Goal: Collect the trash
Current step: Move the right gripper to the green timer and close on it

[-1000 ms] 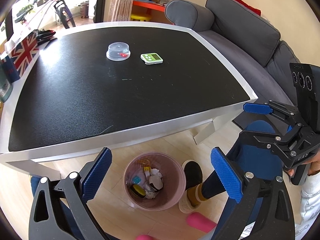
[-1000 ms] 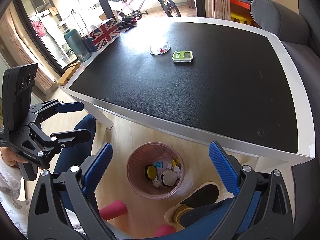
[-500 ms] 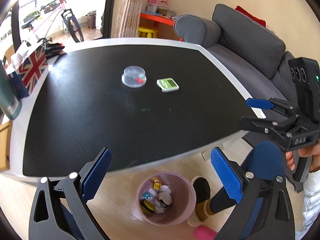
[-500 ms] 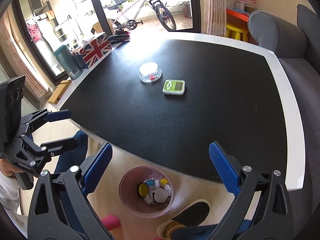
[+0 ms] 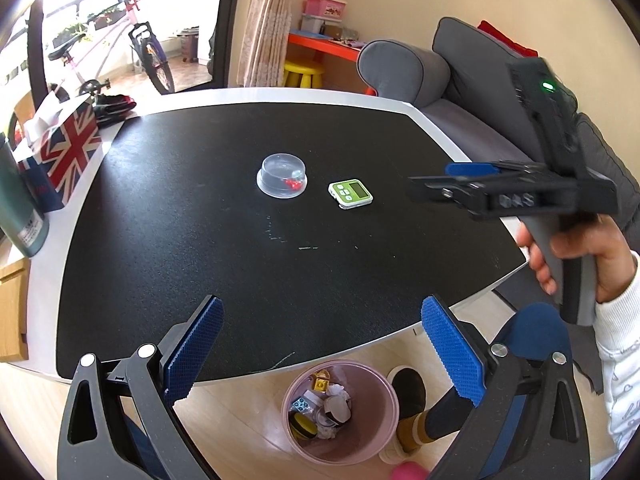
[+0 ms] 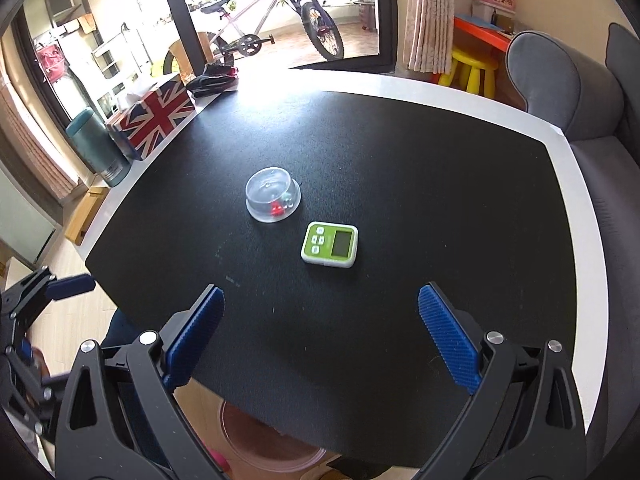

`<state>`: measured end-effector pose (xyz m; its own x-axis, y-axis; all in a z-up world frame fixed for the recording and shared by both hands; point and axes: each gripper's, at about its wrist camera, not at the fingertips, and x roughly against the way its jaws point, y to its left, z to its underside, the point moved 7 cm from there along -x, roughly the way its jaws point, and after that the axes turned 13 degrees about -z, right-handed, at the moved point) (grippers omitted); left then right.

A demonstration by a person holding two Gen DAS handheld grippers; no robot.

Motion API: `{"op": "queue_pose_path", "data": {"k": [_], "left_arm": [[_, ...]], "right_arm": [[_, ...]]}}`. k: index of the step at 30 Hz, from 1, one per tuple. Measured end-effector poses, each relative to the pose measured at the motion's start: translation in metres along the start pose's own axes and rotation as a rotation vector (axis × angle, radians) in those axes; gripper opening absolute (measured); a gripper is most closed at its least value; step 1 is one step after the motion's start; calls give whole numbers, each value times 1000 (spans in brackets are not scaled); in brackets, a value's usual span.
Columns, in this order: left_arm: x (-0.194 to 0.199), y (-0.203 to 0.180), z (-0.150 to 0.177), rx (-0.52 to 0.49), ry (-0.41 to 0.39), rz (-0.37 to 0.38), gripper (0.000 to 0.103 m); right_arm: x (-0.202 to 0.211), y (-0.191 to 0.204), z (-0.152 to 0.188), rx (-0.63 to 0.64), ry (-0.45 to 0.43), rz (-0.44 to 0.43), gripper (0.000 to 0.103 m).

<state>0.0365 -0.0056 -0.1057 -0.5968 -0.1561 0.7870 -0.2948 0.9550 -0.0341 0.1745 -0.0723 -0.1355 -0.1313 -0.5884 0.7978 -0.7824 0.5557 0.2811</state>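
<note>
Your left hand-held gripper [image 5: 320,344] is released, its blue pads wide apart with nothing between them, and it hangs above the near edge of the tabletop [image 5: 168,264]. Your right hand-held gripper [image 6: 320,340] is also spread and empty, above the black surface.

In the left view, the pink trash bin [image 5: 384,432] stands on the floor at 6 o'clock, partly under the tabletop edge. It already holds crumpled paper, a yellow round piece and some small coloured bits, so I judge most of the collecting is done.

On the tabletop only two loose things remain near the middle: a clear plastic container [image 6: 273,201] with small red pieces inside, at 12 o'clock from the right gripper, and a green timer [image 6: 329,245] just beside it. The timer does not look like trash. Whether the container is trash, I cannot tell; if it is, one pick is left.
</note>
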Motion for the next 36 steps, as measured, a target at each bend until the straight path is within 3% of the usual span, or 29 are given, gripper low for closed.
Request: {"op": "queue_pose_path", "data": {"k": [9, 17, 25, 27, 31, 36], "left_arm": [[-3, 3, -3, 5, 2, -4, 95], [-7, 6, -2, 12, 12, -2, 95], [-12, 8, 1, 22, 24, -2, 95], [-13, 8, 1, 23, 25, -1, 95], [-13, 8, 1, 25, 25, 1, 95], [-14, 7, 1, 23, 25, 3, 95]], "right_arm": [[-47, -21, -22, -56, 72, 56, 96], [-86, -33, -21, -71, 155, 73, 96], [-100, -32, -21, -62, 155, 90, 96], [-103, -32, -21, -61, 159, 95, 83], [-103, -33, -21, -48, 162, 112, 80], [-98, -35, -24, -44, 149, 126, 50]]}}
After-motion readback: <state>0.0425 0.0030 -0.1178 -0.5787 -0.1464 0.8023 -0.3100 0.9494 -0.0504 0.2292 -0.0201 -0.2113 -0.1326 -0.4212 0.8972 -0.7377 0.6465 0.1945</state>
